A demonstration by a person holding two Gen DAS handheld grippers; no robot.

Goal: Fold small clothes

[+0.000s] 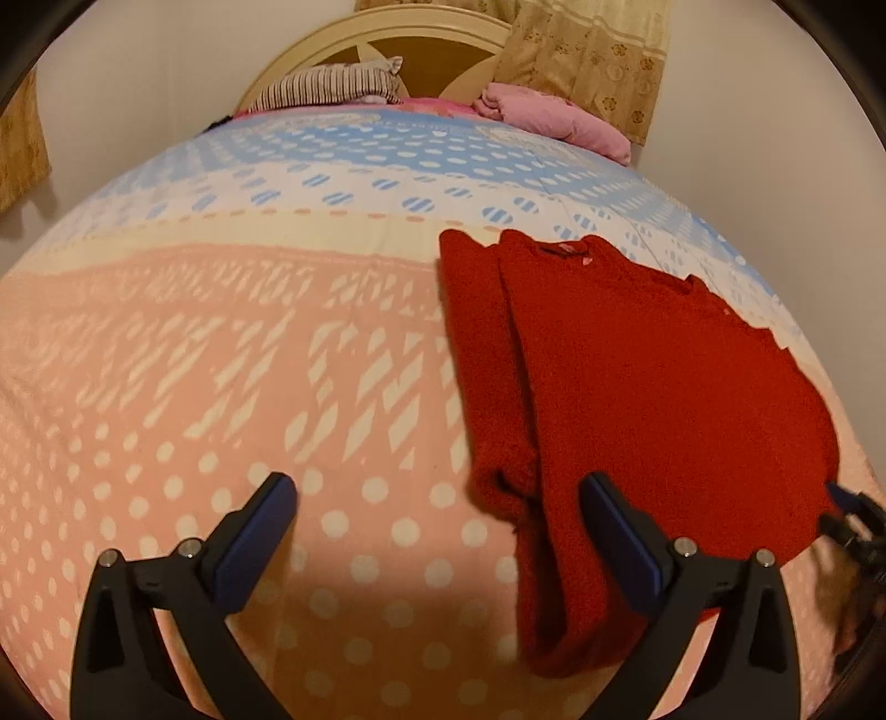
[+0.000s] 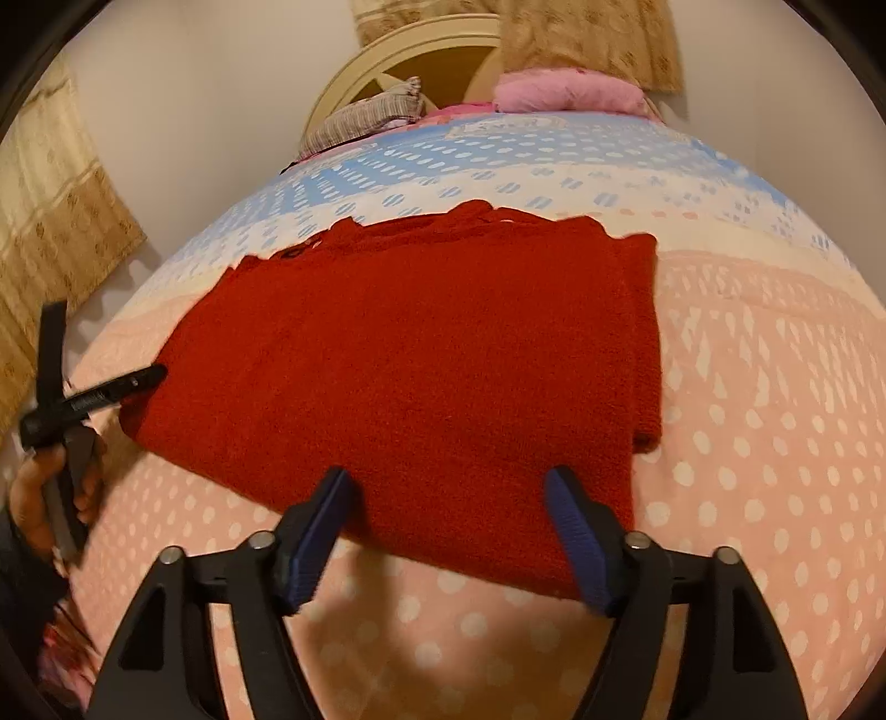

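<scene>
The bed (image 1: 221, 343) fills the room, its dotted pink-and-blue cover spread flat. On its near half, towards the foot edge, lies the red sweater (image 2: 421, 360), one sleeve already folded in along its side. The right gripper (image 2: 448, 498) hovers spread wide over the sweater's near hem, grasping nothing. The left gripper (image 1: 437, 498) also hangs released by the folded sleeve. I'd pinch both hem corners evenly and carry them towards the collar, keeping the edges square.

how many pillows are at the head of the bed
2: a striped pillow on the left against the headboard, and a pink pillow on the right below the curtain. Others may be hidden.
</scene>
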